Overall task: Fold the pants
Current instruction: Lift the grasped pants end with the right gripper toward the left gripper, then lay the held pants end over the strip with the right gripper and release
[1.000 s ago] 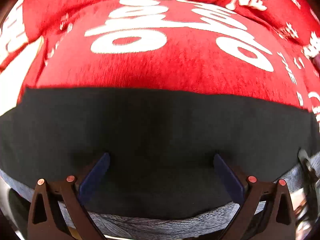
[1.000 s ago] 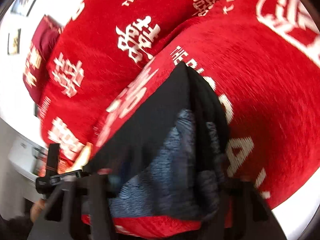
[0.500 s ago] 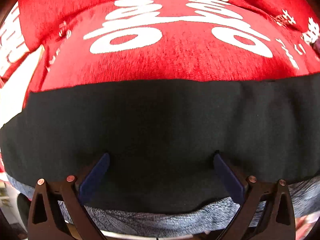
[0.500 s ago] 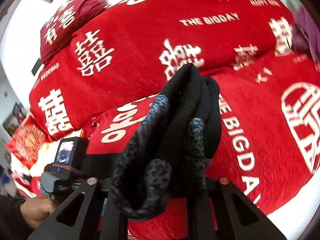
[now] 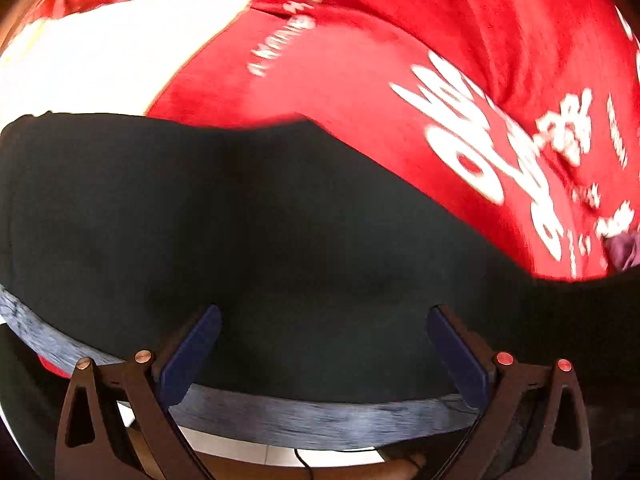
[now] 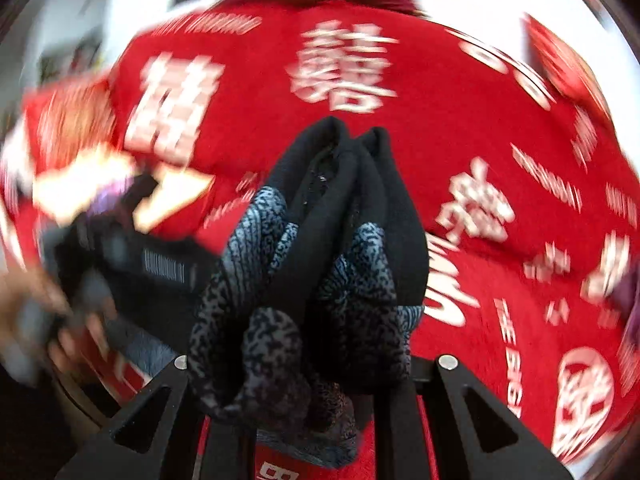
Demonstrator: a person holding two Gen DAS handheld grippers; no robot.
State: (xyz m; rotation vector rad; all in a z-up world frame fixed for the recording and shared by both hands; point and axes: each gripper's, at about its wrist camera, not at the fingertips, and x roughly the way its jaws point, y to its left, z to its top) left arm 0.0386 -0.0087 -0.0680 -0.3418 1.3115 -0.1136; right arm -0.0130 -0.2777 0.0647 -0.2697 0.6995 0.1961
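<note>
Lifting bunched pants (image 6: 340, 248) clear above red blanket (image 6: 460, 128) | my right gripper (image 6: 312, 392) now pinching them, raised since earlier | my left gripper (image 5: 320, 344) spread over their black cloth | fold underway.

pants (image 5: 300, 220): matt black knit cloth, mottled grey lining
blanket (image 5: 360, 72): red plush cloth, white print
claw pads (image 5: 188, 352): smooth blue rubbery plastic

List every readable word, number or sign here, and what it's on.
"囍": big white character on red blanket, smeared.
"THE BIG": same blanket, lower right; the rest is blurred.
Barcode label on black handheld unit: no digits readable.
Remaining blanket print, both views: too blurred.
</note>
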